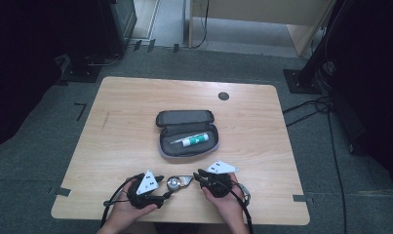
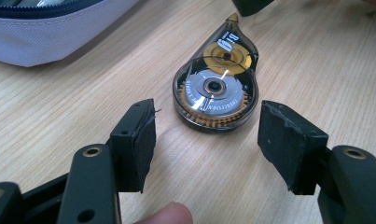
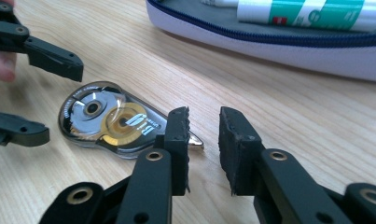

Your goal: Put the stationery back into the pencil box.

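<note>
Left claw (image 1: 161, 187) sat nearest, jaws half open and empty, the correction tape dispenser (image 1: 177, 182) lying flat on the worktop (image 1: 126, 122) just ahead of its pads (image 2: 138, 140), untouched. Right claw (image 1: 200, 176), nearly closed, held nothing, the dispenser's tip just beside its left pad. Beyond both lay the open pencil case (image 1: 186, 132). Best move: straddle the round body squarely, then squeeze.
</note>
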`<state>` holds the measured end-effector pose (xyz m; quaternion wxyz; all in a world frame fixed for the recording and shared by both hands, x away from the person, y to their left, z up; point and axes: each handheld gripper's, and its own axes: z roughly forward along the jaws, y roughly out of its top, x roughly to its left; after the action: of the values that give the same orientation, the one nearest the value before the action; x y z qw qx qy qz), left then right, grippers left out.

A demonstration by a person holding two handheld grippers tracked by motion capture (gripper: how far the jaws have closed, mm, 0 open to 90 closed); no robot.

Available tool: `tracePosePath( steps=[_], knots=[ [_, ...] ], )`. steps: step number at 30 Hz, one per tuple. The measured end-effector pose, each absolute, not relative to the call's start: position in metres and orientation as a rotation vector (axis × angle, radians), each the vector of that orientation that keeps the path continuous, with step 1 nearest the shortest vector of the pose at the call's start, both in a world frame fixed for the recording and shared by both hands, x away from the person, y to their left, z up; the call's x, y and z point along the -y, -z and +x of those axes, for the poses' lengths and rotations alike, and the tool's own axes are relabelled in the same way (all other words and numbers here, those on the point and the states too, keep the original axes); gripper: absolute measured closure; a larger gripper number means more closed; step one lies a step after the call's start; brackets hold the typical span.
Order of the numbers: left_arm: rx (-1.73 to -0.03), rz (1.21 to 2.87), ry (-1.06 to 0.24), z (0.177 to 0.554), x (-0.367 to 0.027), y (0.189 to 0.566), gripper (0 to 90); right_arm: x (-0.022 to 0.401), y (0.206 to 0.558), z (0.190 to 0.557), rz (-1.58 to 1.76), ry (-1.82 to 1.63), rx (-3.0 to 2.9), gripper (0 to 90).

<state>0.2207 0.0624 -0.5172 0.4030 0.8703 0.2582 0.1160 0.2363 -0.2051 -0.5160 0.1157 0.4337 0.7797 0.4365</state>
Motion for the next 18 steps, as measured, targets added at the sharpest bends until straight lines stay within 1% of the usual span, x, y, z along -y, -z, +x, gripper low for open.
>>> tracePosePath(
  steps=[9, 15, 18],
  knots=[
    [-0.657, 2.210, -0.289, 0.221, -0.061, 0.518, 38.7, 0.199, 0.520, 0.239, 1.270, -1.347, -2.340, 75.5],
    [-0.661, 2.219, -0.276, 0.223, -0.062, 0.518, 38.7, 0.197, 0.524, 0.232, 1.204, -1.341, -2.427, 74.8],
    [-0.658, 2.228, -0.279, 0.223, -0.060, 0.518, 38.9, 0.194, 0.524, 0.229, 1.149, -1.330, -2.462, 76.3]
  ],
)
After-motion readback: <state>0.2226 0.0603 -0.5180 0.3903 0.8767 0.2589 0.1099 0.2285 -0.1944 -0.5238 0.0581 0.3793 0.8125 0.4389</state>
